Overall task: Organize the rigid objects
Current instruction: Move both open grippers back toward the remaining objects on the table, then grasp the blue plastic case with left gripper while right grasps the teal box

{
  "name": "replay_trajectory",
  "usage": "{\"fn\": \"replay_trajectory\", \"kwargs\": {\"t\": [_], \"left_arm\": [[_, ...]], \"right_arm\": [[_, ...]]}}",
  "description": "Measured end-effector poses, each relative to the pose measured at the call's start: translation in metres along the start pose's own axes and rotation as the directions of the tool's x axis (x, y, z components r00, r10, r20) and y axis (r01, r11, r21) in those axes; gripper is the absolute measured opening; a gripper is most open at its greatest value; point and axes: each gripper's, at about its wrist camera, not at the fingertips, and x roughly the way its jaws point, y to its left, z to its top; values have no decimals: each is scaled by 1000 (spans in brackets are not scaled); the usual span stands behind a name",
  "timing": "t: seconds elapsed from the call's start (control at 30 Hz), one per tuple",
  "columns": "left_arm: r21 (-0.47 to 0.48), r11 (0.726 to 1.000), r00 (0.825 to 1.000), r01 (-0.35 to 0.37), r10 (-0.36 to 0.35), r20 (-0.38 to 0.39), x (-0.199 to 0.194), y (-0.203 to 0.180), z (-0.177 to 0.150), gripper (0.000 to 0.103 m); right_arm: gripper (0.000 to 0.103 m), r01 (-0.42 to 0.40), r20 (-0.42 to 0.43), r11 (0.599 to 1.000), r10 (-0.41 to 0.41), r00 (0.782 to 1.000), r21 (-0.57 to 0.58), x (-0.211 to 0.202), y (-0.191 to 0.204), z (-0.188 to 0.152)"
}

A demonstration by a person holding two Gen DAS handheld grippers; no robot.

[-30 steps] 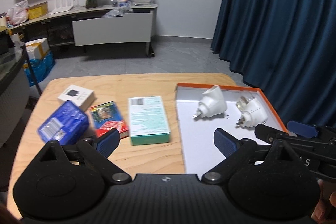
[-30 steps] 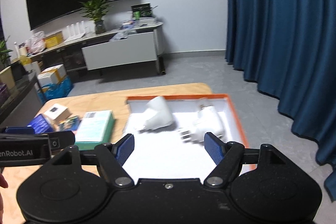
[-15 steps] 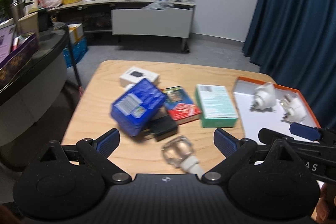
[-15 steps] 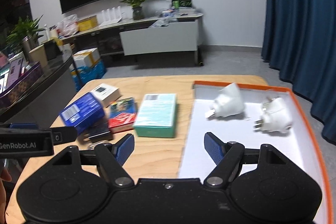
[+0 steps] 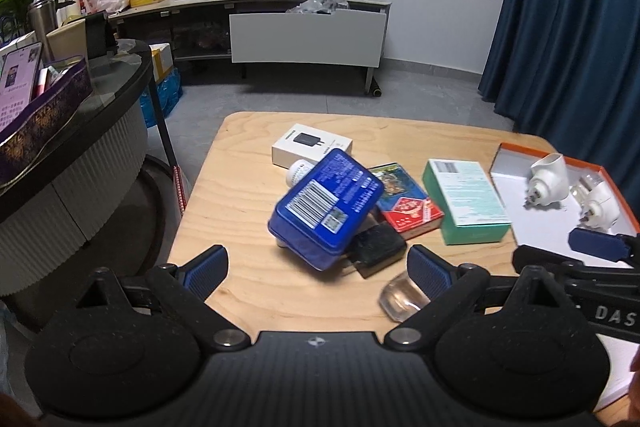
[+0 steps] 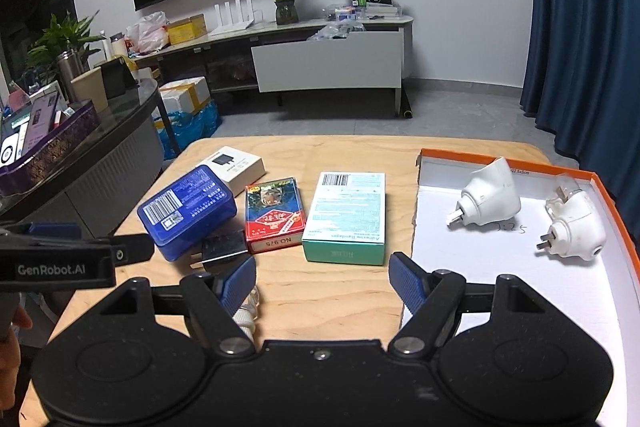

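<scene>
With both the left gripper (image 5: pixel 318 267) and right gripper (image 6: pixel 322 281) being held wide and empty, the blue tin (image 5: pixel 326 209) is being seen tilted, apparently propped on other things, long axis diagonal on the table (image 5: pixel 240 187).

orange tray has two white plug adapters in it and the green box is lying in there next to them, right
Not quite. The orange tray does hold two white plug adapters, but the green box lies on the wooden table, outside the tray and left of it. The right wrist view shows this.
</scene>
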Motion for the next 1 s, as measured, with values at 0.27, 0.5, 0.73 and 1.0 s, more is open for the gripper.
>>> {"fn": "replay_trajectory", "kwargs": {"t": [0.27, 0.5, 0.73, 1.0], "left_arm": [[30, 1000, 1000, 6, -6, -11, 18, 7, 8, 99], [44, 999, 1000, 12, -12, -22, 26, 7, 7, 99], [91, 996, 1000, 13, -11, -24, 40, 6, 11, 99], [177, 984, 1000, 0, 3, -15, 65, 0, 14, 101]], "right_arm": [[87, 0, -19, 1000, 0, 1000, 4, 16, -1, 3], [87, -5, -28, 1000, 5, 1000, -2, 27, 3, 5], [88, 27, -43, 999, -26, 999, 20, 47, -9, 15], [89, 33, -84, 998, -29, 996, 50, 83, -19, 31]]}}
